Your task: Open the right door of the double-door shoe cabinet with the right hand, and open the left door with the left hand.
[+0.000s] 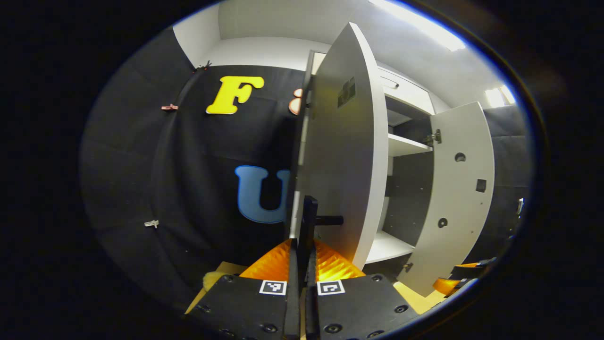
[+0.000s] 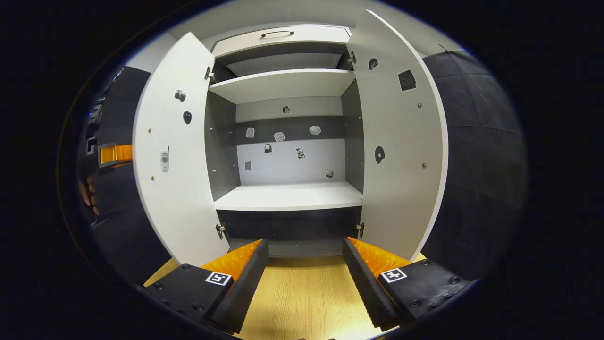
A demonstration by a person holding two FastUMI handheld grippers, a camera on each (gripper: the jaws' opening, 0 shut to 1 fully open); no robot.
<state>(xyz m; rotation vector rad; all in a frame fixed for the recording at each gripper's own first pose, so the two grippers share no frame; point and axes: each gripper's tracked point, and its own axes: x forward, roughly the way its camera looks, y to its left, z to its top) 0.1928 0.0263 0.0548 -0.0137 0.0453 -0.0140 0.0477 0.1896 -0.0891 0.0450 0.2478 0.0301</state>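
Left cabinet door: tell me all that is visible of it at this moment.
The left door is a flat white panel, matte, swung wide open on metal hinges at its top and bottom inner edge. Its inner face carries small dark holes, screws and stickers. In the left gripper view, its black handle sits between the closed fingers of the left claw.

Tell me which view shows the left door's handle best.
The left gripper view: the black handle stands just ahead of the left gripper, whose jaws are closed on it at the left door's edge. The right gripper view shows that door's inner face, not the handle.
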